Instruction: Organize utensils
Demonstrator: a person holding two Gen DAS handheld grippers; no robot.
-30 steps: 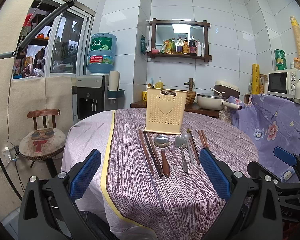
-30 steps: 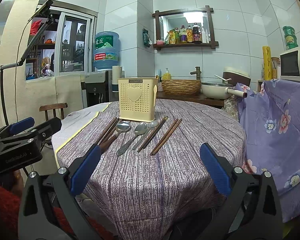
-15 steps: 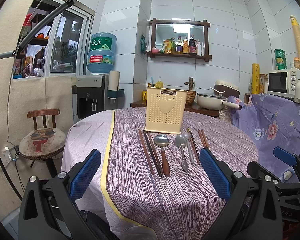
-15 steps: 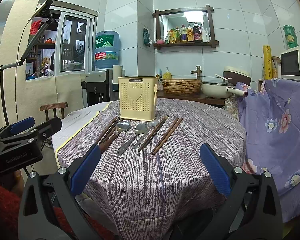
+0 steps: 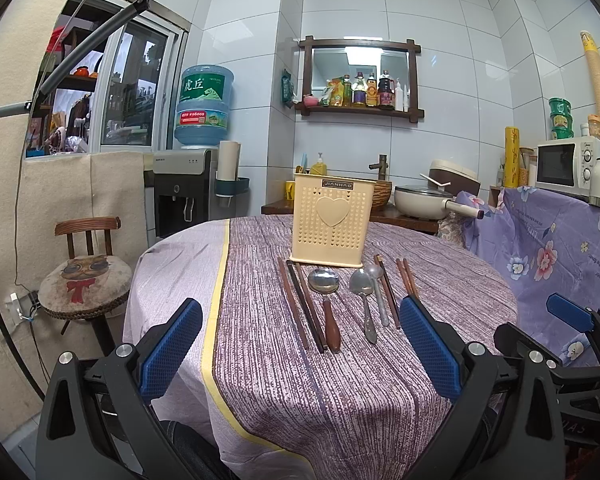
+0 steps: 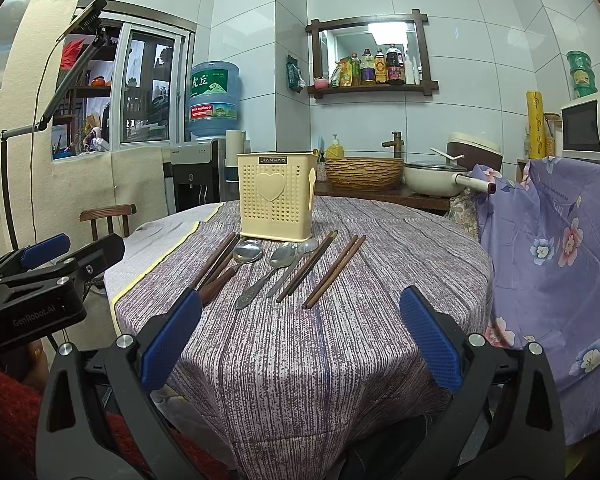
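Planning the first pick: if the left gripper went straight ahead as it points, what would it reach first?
Probably the wooden-handled spoon and dark chopsticks lying between the open left gripper and the yellow basket; depth is uncertain.

Inside of yellow holder [image 5: 331, 222] hidden behind its wall (holes too small to see through); third spoon [image 6: 309, 246] partly hidden behind chopsticks [image 6: 307, 267]; bottle labels on shelf [image 5: 360, 109] too small to read
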